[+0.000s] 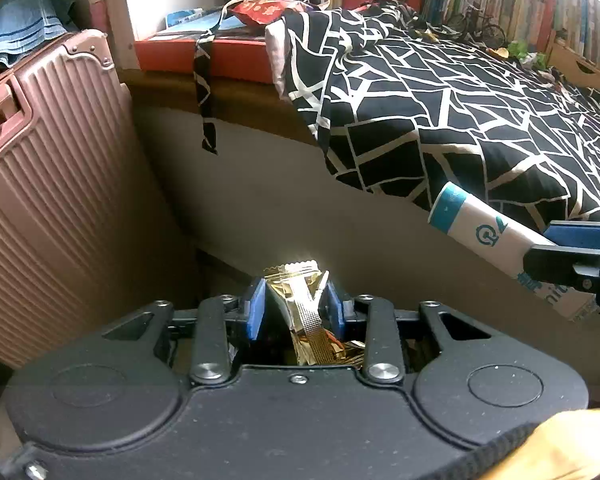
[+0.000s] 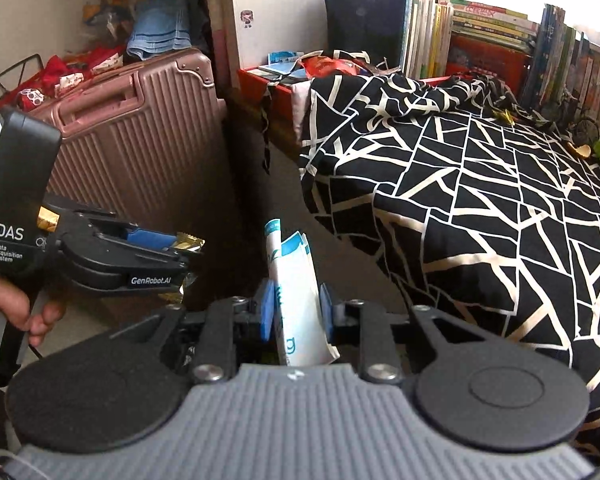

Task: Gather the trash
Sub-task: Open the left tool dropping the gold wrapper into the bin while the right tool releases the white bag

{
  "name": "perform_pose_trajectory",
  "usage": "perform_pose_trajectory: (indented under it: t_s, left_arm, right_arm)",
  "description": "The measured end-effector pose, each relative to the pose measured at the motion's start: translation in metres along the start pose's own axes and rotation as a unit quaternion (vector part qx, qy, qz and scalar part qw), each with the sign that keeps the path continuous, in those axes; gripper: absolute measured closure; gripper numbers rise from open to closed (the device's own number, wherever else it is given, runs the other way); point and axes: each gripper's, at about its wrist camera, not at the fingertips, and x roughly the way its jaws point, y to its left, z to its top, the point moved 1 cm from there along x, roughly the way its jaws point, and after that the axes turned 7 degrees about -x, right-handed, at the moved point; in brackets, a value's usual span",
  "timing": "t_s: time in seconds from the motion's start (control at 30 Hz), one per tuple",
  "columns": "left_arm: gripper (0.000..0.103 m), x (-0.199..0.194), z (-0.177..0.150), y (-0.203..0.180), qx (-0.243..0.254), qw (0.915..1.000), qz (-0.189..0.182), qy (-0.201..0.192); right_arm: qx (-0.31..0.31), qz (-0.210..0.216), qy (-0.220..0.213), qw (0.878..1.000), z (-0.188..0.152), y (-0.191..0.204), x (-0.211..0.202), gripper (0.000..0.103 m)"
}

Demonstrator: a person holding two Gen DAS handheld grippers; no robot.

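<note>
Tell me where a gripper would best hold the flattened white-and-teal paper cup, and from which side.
Across its flat middle, coming in from the cup's base end. The paper cup is squashed flat, so its broad faces suit the pads. The right gripper holds it about that way, rim pointing away. The left gripper holds a gold wrapper.

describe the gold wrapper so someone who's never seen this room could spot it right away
Find the ribbed pink suitcase standing beside the bed with the black-and-white quilt. Just in front of it the left gripper is shut on the gold wrapper. It is shiny crinkled foil; the right gripper's packet is white and teal.
</note>
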Motion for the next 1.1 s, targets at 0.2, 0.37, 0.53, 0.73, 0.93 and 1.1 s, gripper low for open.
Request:
perform_pose_trajectory:
  t_s: [0.2, 0.37, 0.53, 0.73, 0.93, 1.1]
  left_arm:
    - [0.047, 0.000, -0.001, -0.003, 0.002, 0.9999, 0.011, -0.006]
    - [0.041, 0.000, 0.000, -0.004, 0.006, 0.9998, 0.017, -0.006]
    - [0.036, -0.004, 0.001, 0.006, -0.007, 0.9996, 0.027, -0.007]
    - [0.035, -0.010, 0.000, 0.023, -0.014, 0.9992, 0.037, -0.009]
    - [0.035, -0.016, -0.002, 0.033, -0.017, 0.9987, 0.048, -0.008]
    - [0.035, -0.023, -0.002, 0.040, -0.023, 0.9981, 0.056, -0.013]
  right_arm:
    - [0.003, -0.005, 0.003, 1.000, -0.002, -0.003, -0.001, 0.072]
    - [0.008, -0.008, 0.004, 1.000, -0.002, -0.005, 0.000, 0.071]
    - [0.005, -0.001, 0.008, 1.000, 0.000, -0.003, 0.003, 0.071]
    - [-0.010, 0.006, 0.027, 1.000, 0.002, 0.008, 0.016, 0.071]
    - [-0.012, 0.021, 0.043, 0.999, 0.003, 0.017, 0.031, 0.071]
    - [-0.025, 0.027, 0.057, 0.998, 0.008, 0.025, 0.047, 0.041]
